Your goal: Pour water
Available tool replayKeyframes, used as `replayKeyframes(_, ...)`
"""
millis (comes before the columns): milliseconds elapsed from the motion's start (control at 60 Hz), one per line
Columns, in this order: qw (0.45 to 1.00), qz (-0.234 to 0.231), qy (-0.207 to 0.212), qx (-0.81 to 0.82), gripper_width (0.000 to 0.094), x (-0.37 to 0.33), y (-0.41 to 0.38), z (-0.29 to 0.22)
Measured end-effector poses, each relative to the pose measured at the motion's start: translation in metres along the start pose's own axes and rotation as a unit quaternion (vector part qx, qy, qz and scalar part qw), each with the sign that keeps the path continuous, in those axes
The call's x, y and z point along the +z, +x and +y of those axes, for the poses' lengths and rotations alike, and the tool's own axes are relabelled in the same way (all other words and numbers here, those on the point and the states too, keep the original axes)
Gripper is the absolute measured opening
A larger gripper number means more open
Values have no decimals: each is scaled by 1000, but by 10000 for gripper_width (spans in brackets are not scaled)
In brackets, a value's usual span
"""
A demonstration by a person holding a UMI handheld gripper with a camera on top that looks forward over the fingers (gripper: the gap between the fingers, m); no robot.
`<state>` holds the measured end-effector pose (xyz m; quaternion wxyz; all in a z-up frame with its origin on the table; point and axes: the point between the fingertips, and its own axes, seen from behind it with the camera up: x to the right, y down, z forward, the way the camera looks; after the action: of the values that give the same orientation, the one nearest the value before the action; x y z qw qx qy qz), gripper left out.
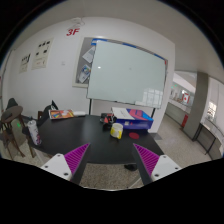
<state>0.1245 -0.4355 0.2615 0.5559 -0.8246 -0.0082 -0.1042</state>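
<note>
My gripper [112,162] is open and empty, with its magenta pads [76,158] wide apart above the near end of a dark table [75,135]. A small yellow container [117,130] stands on the table beyond the fingers, a little to the right. I cannot tell whether it is a cup or a bottle. A small dark object [130,166] lies just inside the right finger on a grey speckled surface [105,176] that lies between the fingers. No water is visible.
A blue and white box [133,117] sits on the table behind the yellow container. Papers or books [60,114] lie at the far left end. Chairs [14,125] stand to the left. A large whiteboard [125,72] covers the back wall.
</note>
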Motion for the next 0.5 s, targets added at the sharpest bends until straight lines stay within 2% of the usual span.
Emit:
replayKeyframes(150,1000,-5,-31,0,845,-7,-32,38)
replayKeyframes(333,997,-28,-72,0,848,2,-160,120)
replayKeyframes(500,992,-82,-91,19,847,17,-298,142)
